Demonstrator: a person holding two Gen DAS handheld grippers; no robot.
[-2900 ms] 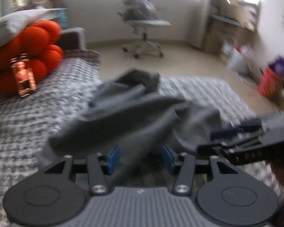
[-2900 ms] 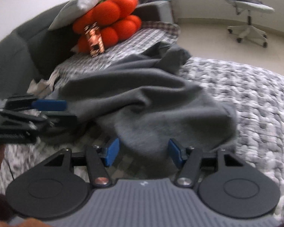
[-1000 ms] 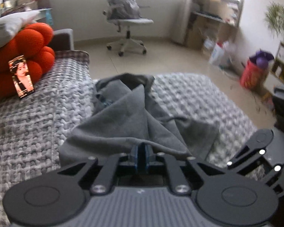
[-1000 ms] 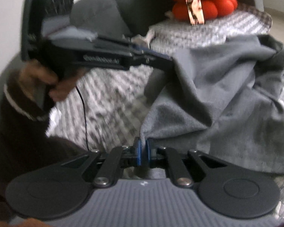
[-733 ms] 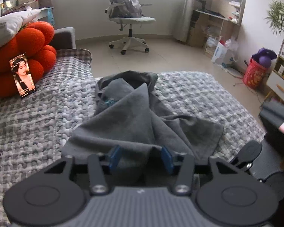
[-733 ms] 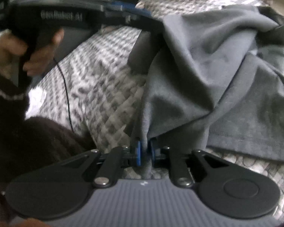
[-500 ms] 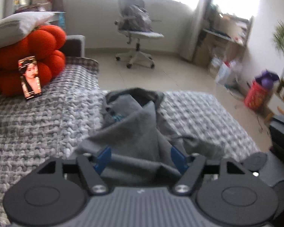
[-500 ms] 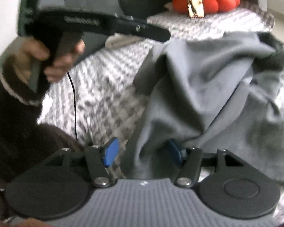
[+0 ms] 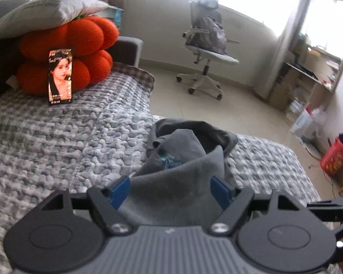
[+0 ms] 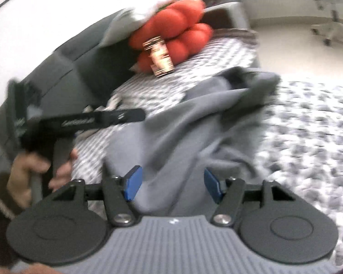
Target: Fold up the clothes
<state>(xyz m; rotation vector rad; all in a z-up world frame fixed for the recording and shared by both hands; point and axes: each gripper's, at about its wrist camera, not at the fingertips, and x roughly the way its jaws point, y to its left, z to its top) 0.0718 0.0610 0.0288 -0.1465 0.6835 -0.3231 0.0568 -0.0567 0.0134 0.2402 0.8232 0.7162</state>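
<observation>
A crumpled grey garment (image 9: 183, 173) lies bunched on the grey knitted bed cover (image 9: 68, 141). My left gripper (image 9: 171, 190) is open, and a raised fold of the cloth sits between its blue pads, which do not pinch it. In the right wrist view the garment (image 10: 194, 123) spreads ahead of my right gripper (image 10: 171, 183), also open over the near edge of the cloth. The left gripper (image 10: 130, 115) shows there too, held by a hand at the left, above the cloth's left side. That view is blurred.
An orange pumpkin cushion (image 9: 66, 52) with a phone (image 9: 60, 75) leaning on it and a white pillow (image 9: 48, 11) on top sit at the bed's head. An office chair (image 9: 205, 52) stands on the floor beyond. A red basket (image 9: 336, 157) and shelves are at the right.
Both grippers were shut on the garment a second ago and have opened, letting the cloth drop. Both have lifted and pulled back a little; the right view has swung.
</observation>
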